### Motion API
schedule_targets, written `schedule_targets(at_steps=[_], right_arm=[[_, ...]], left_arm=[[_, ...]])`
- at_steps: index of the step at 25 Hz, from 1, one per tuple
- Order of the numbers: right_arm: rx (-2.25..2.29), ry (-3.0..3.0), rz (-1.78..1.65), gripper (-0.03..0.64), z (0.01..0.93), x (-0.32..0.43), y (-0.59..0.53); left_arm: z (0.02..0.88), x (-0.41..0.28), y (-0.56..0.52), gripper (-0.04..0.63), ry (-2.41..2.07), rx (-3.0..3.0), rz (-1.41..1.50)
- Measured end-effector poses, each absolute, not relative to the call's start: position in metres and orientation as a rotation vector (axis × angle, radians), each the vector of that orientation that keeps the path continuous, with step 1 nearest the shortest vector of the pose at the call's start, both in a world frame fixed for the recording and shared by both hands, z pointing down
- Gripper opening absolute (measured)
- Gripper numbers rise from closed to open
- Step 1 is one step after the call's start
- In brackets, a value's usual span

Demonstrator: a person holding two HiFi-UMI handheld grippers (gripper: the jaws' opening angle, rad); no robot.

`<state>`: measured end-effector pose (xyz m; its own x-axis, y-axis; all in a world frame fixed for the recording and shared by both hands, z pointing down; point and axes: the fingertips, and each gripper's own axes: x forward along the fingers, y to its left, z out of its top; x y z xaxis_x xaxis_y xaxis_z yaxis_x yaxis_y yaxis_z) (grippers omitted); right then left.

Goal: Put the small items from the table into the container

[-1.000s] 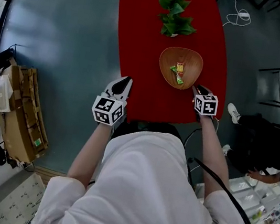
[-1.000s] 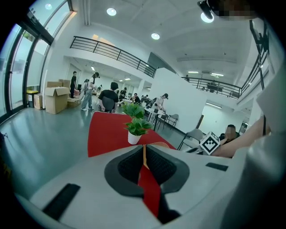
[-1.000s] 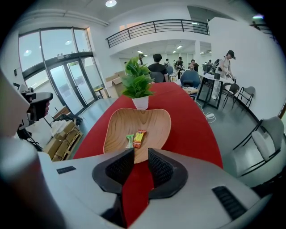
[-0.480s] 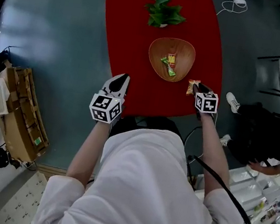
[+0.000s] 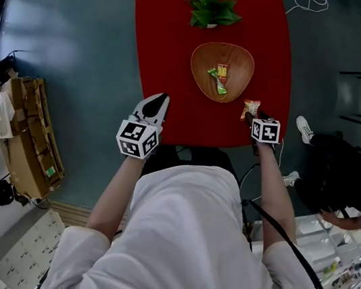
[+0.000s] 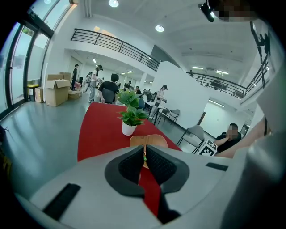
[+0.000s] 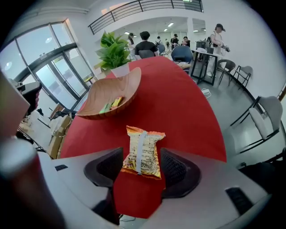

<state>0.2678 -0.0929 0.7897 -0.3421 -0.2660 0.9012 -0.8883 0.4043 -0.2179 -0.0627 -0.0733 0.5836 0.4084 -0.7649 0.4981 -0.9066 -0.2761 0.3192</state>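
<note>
The right gripper (image 7: 142, 166) is opening its jaws beside an orange snack packet (image 7: 142, 150), print unreadable. The left gripper (image 6: 145, 162) sits closed, empty.

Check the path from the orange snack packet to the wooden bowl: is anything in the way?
Nothing visible does. The snack packet lies on the red table between the opening jaws of the right gripper, not pressed by them, and only bare red tabletop runs from it to the wooden bowl beyond.

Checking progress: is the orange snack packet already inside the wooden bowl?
No, the snack packet lies on the red table, outside the bowl.
</note>
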Motion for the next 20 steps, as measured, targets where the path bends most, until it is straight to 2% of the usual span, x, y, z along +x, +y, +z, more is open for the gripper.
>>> schedule_targets(at_steps=[10, 14, 20], right_arm=[[0.999, -1.723, 0.970, 0.261, 0.825, 0.268, -0.098], [0.981, -1.722, 0.921, 0.196, 0.822, 0.267, -0.100], [0.994, -1.745, 0.937, 0.186, 0.811, 0.267, -0.101]], left_arm=[[0.602, -0.075, -0.056, 0.011, -1.459, 2.034, 0.354], [0.608, -0.081, -0.051, 0.011, -1.464, 2.017, 0.357], [0.613, -0.083, -0.053, 0.011, -1.449, 2.025, 0.352]])
